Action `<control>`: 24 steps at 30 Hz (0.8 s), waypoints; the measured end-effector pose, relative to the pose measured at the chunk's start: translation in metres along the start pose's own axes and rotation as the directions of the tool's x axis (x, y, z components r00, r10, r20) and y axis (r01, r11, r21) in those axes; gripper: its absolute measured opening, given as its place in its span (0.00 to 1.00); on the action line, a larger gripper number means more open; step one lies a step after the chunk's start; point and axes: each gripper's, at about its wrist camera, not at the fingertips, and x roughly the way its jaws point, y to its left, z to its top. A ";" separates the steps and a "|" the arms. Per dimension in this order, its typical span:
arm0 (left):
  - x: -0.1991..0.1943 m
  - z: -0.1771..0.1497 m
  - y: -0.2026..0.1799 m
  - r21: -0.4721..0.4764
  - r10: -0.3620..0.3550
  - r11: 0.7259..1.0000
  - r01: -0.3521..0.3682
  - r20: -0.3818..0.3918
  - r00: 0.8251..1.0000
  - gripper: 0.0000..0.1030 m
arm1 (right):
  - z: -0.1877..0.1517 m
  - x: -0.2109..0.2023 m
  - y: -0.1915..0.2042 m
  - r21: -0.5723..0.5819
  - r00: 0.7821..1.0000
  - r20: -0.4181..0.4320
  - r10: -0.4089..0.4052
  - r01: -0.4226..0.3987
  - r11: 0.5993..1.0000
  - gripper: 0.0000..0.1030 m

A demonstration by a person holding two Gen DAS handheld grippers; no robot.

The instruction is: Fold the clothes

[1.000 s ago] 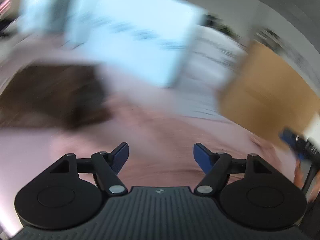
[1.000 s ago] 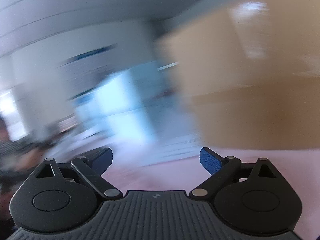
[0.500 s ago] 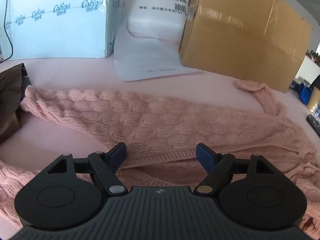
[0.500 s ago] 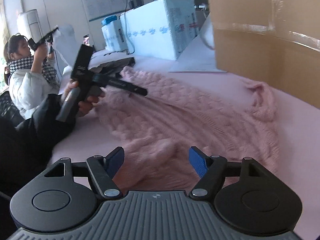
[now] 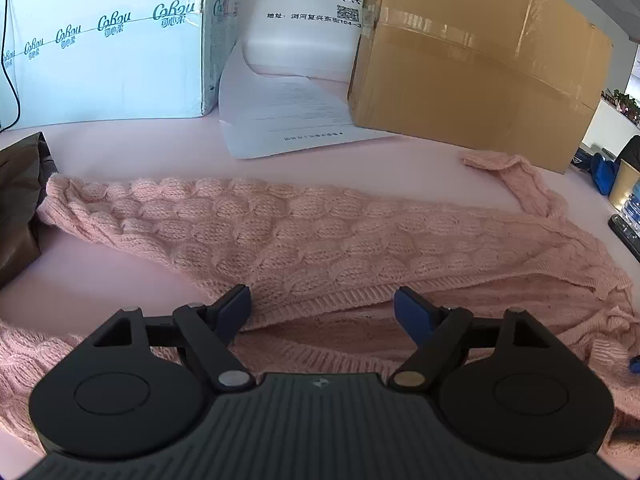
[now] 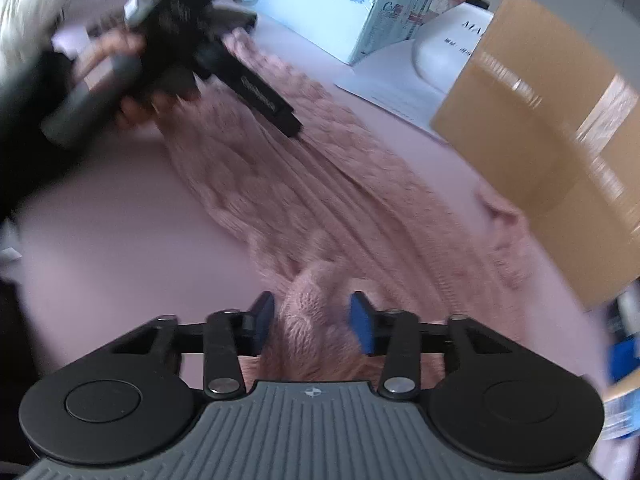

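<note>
A pink cable-knit sweater (image 5: 320, 236) lies spread across the pink table, one sleeve reaching to the right toward the brown box. My left gripper (image 5: 322, 306) is open and low over the sweater's ribbed edge, holding nothing. In the right wrist view the sweater (image 6: 320, 184) runs away from me. My right gripper (image 6: 312, 316) is partly closed, with a raised fold of the sweater between its fingers. The left gripper (image 6: 288, 120) shows there too, held in a hand over the sweater's far part.
A light blue carton (image 5: 108, 48), a white box (image 5: 304, 20) with papers (image 5: 280, 120) and a brown cardboard box (image 5: 480, 80) stand along the table's back. A dark garment (image 5: 20, 200) lies at the left. The brown box (image 6: 560, 120) is close on the right.
Both grippers swung down to the sweater. The left one has settled and moved slightly closer. The right one has lowered onto a fold and narrowed its fingers around it.
</note>
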 end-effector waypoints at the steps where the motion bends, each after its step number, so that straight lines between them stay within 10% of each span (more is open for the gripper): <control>1: 0.000 0.000 0.000 0.001 -0.002 1.000 0.002 0.000 1.000 0.76 | -0.003 -0.002 -0.001 -0.001 1.000 0.009 -0.002 0.002 1.000 0.08; 6: -0.002 0.000 0.002 -0.008 -0.011 1.000 0.011 0.003 1.000 0.76 | -0.010 -0.023 -0.029 0.103 0.975 0.100 0.200 -0.210 0.972 0.07; 11: -0.007 0.000 0.009 -0.039 -0.038 0.999 0.038 0.014 0.999 0.76 | -0.034 -0.062 -0.066 0.059 0.751 0.324 0.575 -0.623 0.780 0.07; 16: -0.011 0.000 0.013 -0.064 -0.059 0.996 0.061 0.027 0.998 0.77 | -0.043 -0.069 -0.080 0.024 0.640 0.374 0.671 -0.730 0.683 0.07; 21: -0.017 0.001 0.016 -0.083 -0.078 0.993 0.081 0.043 0.996 0.77 | -0.029 -0.060 -0.098 -0.007 0.622 0.456 0.637 -0.713 0.701 0.07; 24: -0.022 0.001 0.020 -0.093 -0.081 0.992 0.087 0.060 0.995 0.78 | -0.018 -0.047 -0.118 0.037 0.661 0.525 0.535 -0.646 0.762 0.07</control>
